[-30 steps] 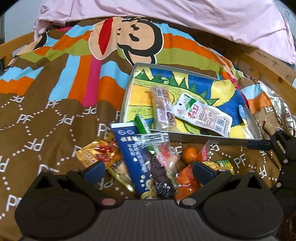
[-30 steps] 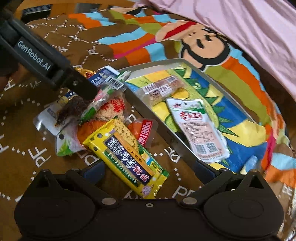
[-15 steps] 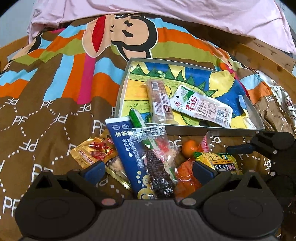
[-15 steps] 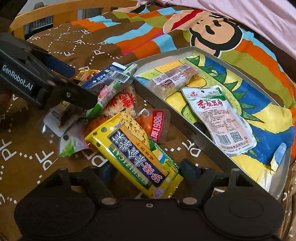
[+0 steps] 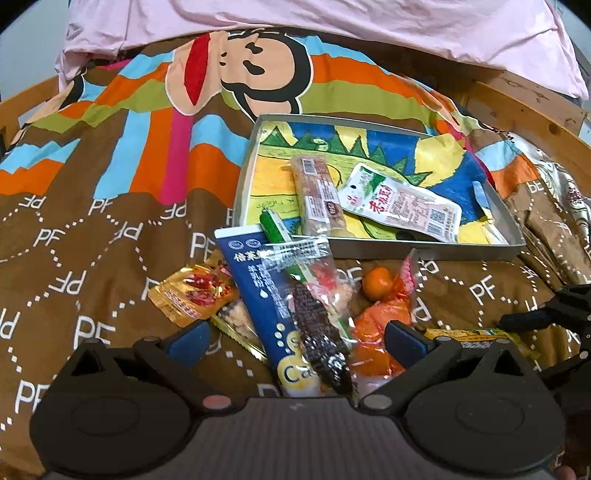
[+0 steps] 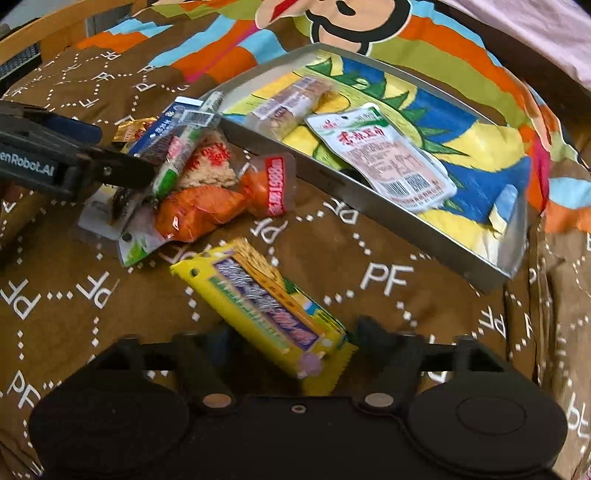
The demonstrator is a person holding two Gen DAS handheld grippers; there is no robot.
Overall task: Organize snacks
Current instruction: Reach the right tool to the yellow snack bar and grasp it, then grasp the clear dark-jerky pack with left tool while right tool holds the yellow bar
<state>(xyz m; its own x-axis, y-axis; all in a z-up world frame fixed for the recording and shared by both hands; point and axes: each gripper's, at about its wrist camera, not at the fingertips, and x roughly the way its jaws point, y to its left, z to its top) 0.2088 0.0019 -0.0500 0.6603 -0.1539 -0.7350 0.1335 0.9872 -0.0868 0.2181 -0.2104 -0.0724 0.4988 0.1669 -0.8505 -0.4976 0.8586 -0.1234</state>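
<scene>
A yellow snack packet (image 6: pixel 266 302) lies slanted on the brown bedspread, its near end between the fingers of my right gripper (image 6: pixel 291 336). Its jaws are opening, with a gap on both sides of the packet. My left gripper (image 5: pixel 295 336) stands open over the snack pile, straddling a blue packet (image 5: pixel 255 288) and a clear pack of dark snack (image 5: pixel 317 325). An orange pack (image 6: pixel 199 210) lies beside them. The metal tray (image 5: pixel 424 251) holds a long wrapped bar (image 5: pixel 319 195) and a white pouch (image 5: pixel 402 206).
A gold packet (image 5: pixel 192 295) and a small orange fruit (image 5: pixel 376 282) lie in the pile. Behind the tray are a pink quilt (image 5: pixel 332 22) and a wooden bed frame (image 5: pixel 517 99). Bare bedspread lies left of the pile.
The yellow packet has slid away from the orange pack toward my right gripper, whose view has rolled. Its fingers narrowed around the packet, then widened. The left gripper has barely moved.
</scene>
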